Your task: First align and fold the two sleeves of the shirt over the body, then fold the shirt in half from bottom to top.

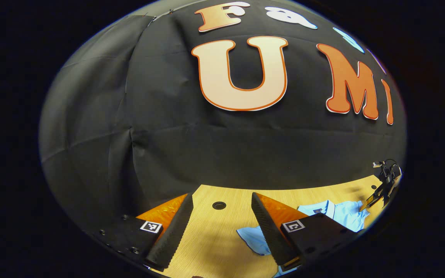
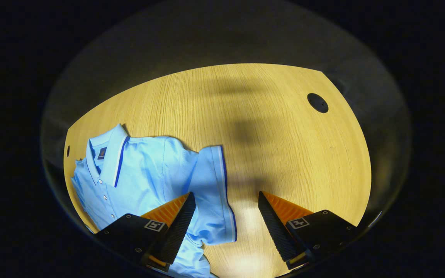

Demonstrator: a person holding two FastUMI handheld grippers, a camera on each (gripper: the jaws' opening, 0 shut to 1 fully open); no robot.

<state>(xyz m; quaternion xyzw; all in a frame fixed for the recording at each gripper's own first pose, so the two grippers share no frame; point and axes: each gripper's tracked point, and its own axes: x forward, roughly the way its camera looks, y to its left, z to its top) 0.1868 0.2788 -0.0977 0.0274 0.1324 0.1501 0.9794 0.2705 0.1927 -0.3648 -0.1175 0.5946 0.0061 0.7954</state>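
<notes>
The light blue polo shirt (image 2: pixel 145 177) lay on the wooden worktop (image 2: pixel 276 146), collar toward ten o'clock in the right gripper view, its body running down toward six. One short sleeve (image 2: pixel 216 193) spread toward three o'clock, its dark-trimmed hem near open wood. The right tool (image 2: pixel 226 204) hung released over that sleeve. The left tool (image 1: pixel 220 210) was released above bare wood, the shirt at its four o'clock.

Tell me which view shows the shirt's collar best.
The right gripper view: the collar lies open and large on the light blue shirt, with the button placket below it. In the left gripper view the shirt is small and far off, partly behind the hand-held gripper's finger, and its collar is barely distinguishable.
</notes>
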